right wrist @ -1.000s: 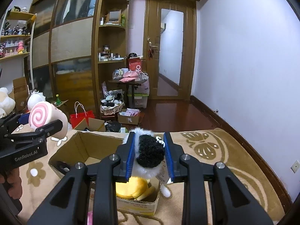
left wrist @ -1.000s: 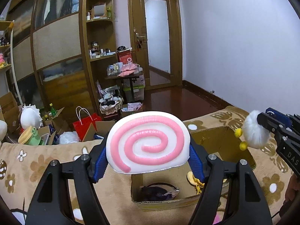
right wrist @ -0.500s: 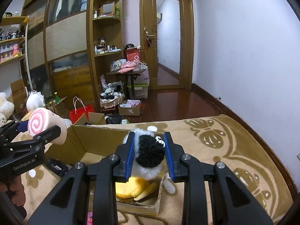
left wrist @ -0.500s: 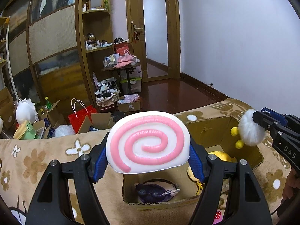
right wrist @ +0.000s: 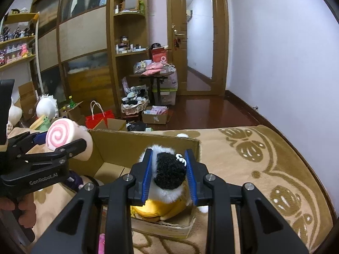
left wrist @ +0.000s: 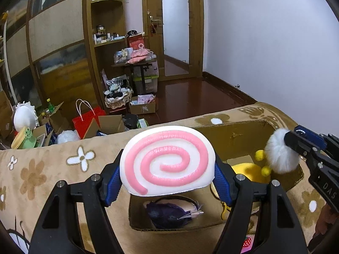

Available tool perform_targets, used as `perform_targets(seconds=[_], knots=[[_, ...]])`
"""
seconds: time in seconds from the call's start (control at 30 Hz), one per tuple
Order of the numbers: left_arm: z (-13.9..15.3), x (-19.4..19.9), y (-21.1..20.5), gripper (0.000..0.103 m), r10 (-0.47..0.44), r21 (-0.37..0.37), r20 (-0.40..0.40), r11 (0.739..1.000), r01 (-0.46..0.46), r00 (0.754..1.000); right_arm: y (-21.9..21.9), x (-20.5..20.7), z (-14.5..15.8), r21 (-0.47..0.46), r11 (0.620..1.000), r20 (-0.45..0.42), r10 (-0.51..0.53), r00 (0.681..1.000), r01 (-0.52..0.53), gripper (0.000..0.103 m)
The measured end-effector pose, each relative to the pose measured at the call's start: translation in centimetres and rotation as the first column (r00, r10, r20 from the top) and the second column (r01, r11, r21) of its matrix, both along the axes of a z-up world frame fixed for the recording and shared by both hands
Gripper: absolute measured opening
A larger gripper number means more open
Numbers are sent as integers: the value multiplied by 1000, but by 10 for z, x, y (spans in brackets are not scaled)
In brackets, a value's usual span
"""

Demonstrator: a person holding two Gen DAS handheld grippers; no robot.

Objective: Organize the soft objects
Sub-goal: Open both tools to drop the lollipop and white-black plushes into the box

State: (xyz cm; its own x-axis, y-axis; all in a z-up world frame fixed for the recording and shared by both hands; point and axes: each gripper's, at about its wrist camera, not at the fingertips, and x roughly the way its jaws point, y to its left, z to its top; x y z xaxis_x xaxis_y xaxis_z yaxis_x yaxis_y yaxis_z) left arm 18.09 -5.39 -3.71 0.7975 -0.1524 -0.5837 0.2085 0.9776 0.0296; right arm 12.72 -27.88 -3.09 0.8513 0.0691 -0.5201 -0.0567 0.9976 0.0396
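My left gripper (left wrist: 167,180) is shut on a white roll-shaped plush with a pink spiral (left wrist: 167,159), held above the near edge of an open cardboard box (left wrist: 233,135). It also shows in the right wrist view (right wrist: 61,137). My right gripper (right wrist: 169,175) is shut on a black-and-white fluffy plush (right wrist: 168,174) over the box (right wrist: 135,146). In the left wrist view that plush (left wrist: 279,156) shows white with yellow feet. Inside the box lie a yellow plush (left wrist: 247,170) and a dark purple plush (left wrist: 167,212).
The box sits on a tan blanket with flower patterns (left wrist: 42,169). Beyond its far edge are a red bag (left wrist: 86,120), cartons and a white plush (left wrist: 23,118) on the floor. A small strawberry item (left wrist: 246,242) lies by the box front.
Both grippers have moved forward and lower over the box, holding their plush toys. The box interior and its contents show larger.
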Motion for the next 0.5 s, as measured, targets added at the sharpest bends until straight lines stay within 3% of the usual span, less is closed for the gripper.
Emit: perform_targets(seconds=[0.5], knots=[[-18,-3,-13,78,-32,27,-62,999,34,998,-8,1,-10,48,999,-57,3,998,0,33]])
